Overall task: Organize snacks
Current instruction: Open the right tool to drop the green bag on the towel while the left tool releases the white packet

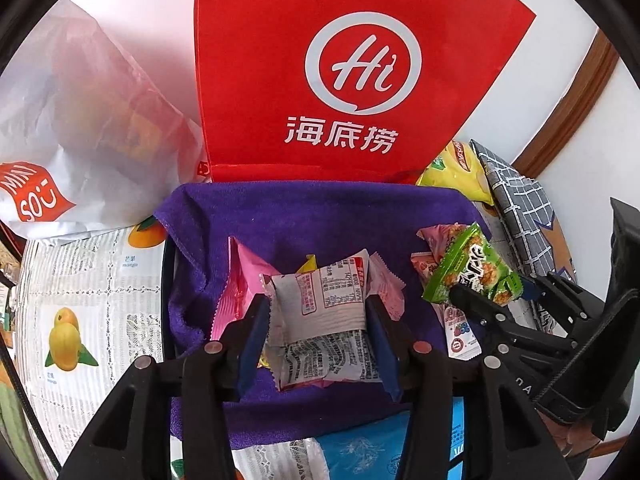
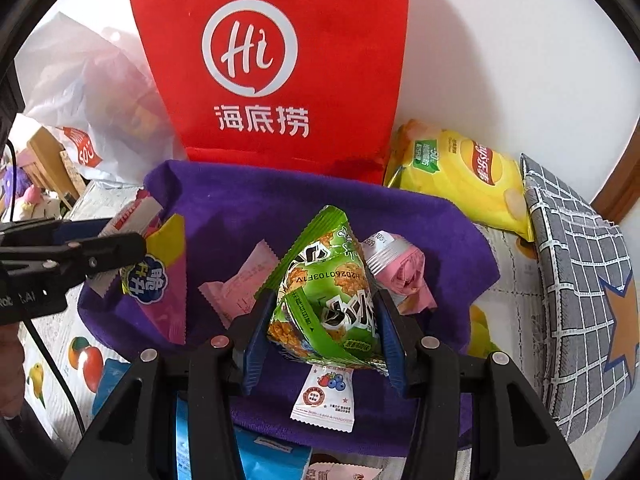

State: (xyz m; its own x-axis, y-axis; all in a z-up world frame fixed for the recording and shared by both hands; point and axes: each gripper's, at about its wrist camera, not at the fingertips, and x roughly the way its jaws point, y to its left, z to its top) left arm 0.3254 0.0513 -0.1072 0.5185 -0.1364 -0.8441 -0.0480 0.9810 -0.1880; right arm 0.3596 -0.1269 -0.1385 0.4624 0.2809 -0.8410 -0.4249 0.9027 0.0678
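My left gripper [image 1: 320, 316] is shut on a white snack packet [image 1: 324, 320] with red print, held over the purple-lined basket [image 1: 320, 208]. My right gripper [image 2: 324, 312] is shut on a green snack packet [image 2: 328, 300] above the same basket [image 2: 248, 200]; it also shows in the left wrist view [image 1: 472, 268]. In the basket lie pink packets [image 2: 240, 284], a pink and yellow packet [image 2: 160, 276], a small white berry packet [image 2: 326, 396] and a pink wrapped roll [image 2: 400, 268]. The left gripper appears at the left of the right wrist view [image 2: 120, 252].
A red Haidilao bag [image 1: 340, 72] stands behind the basket. A white Miniso bag [image 1: 80, 120] lies at the back left. A yellow chip bag [image 2: 460, 176] and a grey checked cloth box [image 2: 580, 280] are at the right. A fruit-print tablecloth [image 1: 88, 300] covers the table.
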